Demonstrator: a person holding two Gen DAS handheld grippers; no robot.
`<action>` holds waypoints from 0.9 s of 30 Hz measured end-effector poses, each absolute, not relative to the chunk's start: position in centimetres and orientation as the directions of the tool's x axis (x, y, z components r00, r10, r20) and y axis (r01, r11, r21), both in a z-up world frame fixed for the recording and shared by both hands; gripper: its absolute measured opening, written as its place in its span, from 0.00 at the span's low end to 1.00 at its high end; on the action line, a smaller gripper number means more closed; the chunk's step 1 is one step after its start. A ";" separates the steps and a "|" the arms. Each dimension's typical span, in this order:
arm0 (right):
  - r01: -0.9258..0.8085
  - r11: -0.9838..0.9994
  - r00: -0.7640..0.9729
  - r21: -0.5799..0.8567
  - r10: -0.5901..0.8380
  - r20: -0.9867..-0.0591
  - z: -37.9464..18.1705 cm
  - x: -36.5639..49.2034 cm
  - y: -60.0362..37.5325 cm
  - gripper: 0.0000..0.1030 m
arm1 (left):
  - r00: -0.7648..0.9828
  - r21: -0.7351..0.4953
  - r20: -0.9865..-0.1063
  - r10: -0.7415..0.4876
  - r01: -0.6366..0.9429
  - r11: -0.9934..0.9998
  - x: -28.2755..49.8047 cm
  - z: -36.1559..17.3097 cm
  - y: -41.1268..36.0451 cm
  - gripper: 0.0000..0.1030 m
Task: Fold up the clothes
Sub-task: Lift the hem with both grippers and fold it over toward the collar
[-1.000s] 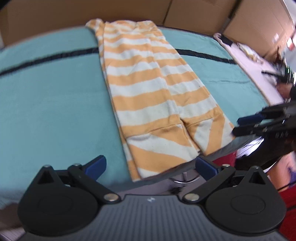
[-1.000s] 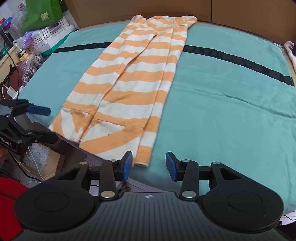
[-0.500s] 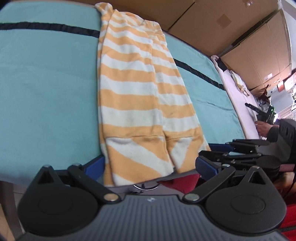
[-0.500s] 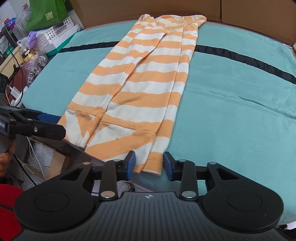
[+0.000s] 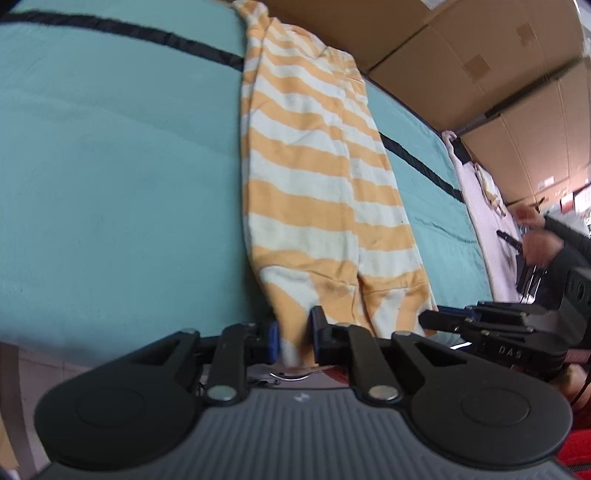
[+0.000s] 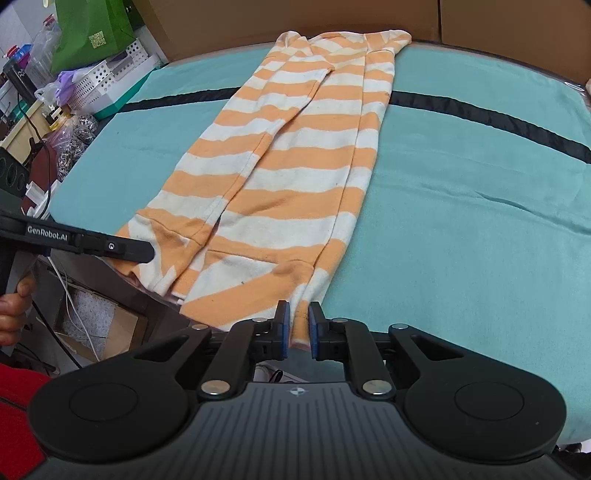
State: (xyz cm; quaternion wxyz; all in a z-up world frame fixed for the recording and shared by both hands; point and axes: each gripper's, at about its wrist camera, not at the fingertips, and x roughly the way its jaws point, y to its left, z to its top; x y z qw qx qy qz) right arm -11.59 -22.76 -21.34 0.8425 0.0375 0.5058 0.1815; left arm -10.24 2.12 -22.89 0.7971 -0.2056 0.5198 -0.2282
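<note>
**Both tongs at the near hem of the striped garment**

Orange-and-white striped garment (image 6: 295, 177) laid flat and lengthwise on the teal-covered bench (image 6: 461, 221), folded narrow, far end up against the cardboard boxes (image 5: 461, 66), near hem hanging just over the bench's front edge. Crossed under its upper part by a black stripe (image 6: 480, 110) in the cover.

Left tongs (image 5: 293, 338) clamped on the garment's near left corner, blue pads pressed onto a bunched bit of hem, cloth pinched tight between them. Left wrist view soft with blur.

Right tongs (image 6: 296, 326) at the near right corner, jaws closing, only a narrow gap left, folded edge of the hem standing between the blue pads; whether the pads already press the cloth, cannot tell for sure, though both look to be against it.

Each tongs visible in the other's view, reaching in from the side at the hem line. Left hand (image 6: 13, 306) gripping a black handle at the left edge of the right wrist view. White perforated baskets (image 6: 99, 81) and a green bag (image 6: 92, 33) beyond the bench's far left corner.
</note>
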 end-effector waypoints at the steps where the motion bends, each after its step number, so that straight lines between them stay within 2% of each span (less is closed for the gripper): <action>1: -0.265 0.931 0.422 0.251 0.346 -0.838 -21.2 -11.6 -22.8 0.11 | 0.357 -0.568 -0.731 -0.582 0.155 0.808 -10.3 -22.7 2.0 0.05; 10: -0.242 0.930 0.421 0.277 0.358 -0.834 -20.8 -11.4 -23.3 0.11 | 0.337 -0.584 -0.735 -0.588 0.123 0.802 -9.8 -22.9 2.1 0.04; 16: -0.219 0.919 0.426 0.327 0.391 -0.816 -19.8 -11.2 -24.0 0.11 | 0.336 -0.591 -0.735 -0.588 0.107 0.800 -9.2 -21.1 1.8 0.04; 22: -0.206 0.880 0.474 0.428 0.472 -0.743 -16.7 -9.4 -25.0 0.11 | 0.410 -0.634 -0.667 -0.622 0.126 0.763 -6.5 -16.5 1.4 0.04; 27: -0.180 0.835 0.535 0.521 0.527 -0.660 -15.2 -5.0 -26.0 0.11 | 0.474 -0.614 -0.645 -0.600 0.146 0.776 -1.3 -14.5 1.2 0.04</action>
